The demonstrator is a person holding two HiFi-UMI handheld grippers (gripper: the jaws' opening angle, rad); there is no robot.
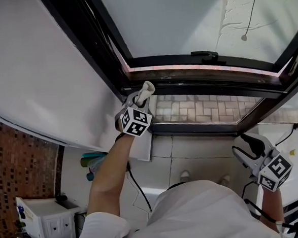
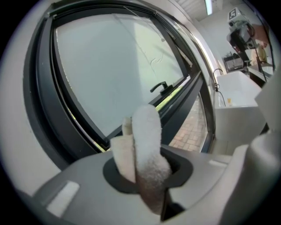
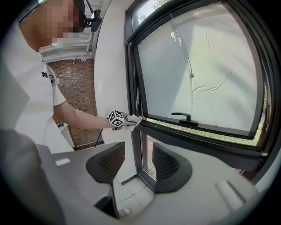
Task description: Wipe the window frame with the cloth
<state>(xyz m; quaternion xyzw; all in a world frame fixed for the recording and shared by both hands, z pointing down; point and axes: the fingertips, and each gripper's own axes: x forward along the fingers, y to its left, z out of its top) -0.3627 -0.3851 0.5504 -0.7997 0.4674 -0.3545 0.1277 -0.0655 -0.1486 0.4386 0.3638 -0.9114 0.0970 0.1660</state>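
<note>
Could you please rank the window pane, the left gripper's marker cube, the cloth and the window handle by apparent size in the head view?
1. pane
2. left cube
3. cloth and handle: they look about alike, so I leave them unranked.
</note>
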